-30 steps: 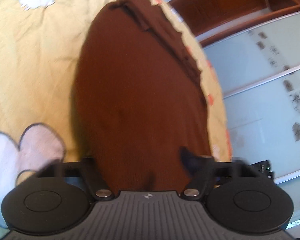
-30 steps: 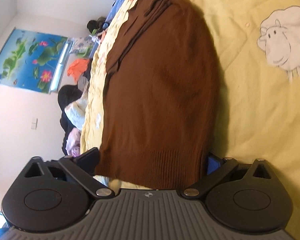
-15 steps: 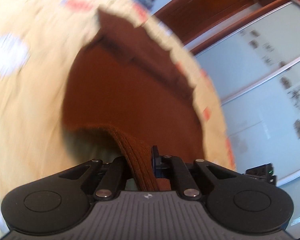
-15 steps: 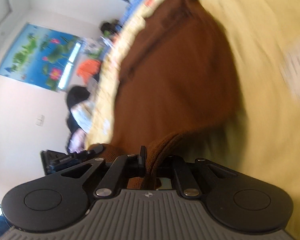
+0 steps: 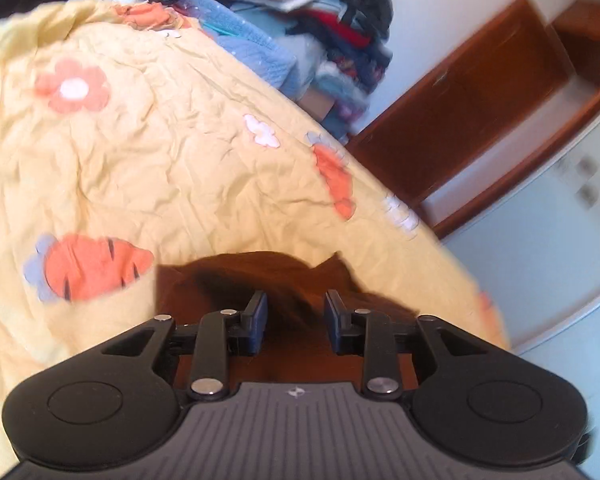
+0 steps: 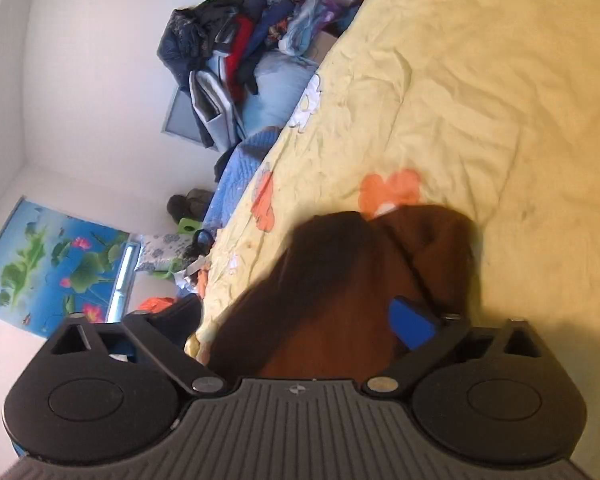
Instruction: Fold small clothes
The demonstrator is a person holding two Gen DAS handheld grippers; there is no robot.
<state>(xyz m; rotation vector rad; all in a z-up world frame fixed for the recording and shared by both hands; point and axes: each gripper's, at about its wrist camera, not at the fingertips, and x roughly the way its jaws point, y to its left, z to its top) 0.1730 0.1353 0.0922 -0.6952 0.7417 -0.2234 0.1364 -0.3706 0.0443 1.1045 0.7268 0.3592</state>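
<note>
One brown sweater (image 5: 300, 280) lies on the yellow bedspread (image 5: 180, 168), bunched directly below both grippers; in the right wrist view the same sweater (image 6: 340, 288) shows two rounded humps side by side.

Two grippers are in use. The left gripper (image 5: 296, 316) has its jaws partly apart and opening; the sweater shows in the gap, but the pads do not press on it. The right gripper (image 6: 292, 316) has its jaws spread wide and opening; its blue pad (image 6: 410, 320) stands over the sweater and clamps nothing.

Printed shapes on the bedspread, left wrist view: two orange carrots (image 5: 96, 266), one orange flower (image 5: 74, 88) and one small white flower (image 5: 262, 131). Motion blur at the edges may hide more.

One pile of mixed clothes (image 6: 240, 40) is stacked beyond the far end of the bed, resting on pale blue bedding (image 6: 276, 84). One blue quilted cover (image 6: 240, 168) hangs at the bed edge. One poster (image 6: 52, 268) with green leaves and pink flowers on blue hangs on the wall. One brown wooden door (image 5: 460, 120) stands beside a pale sliding panel (image 5: 540, 240).

No container is in view. No readable writing appears; a small emblem on each gripper body is too small to read.
</note>
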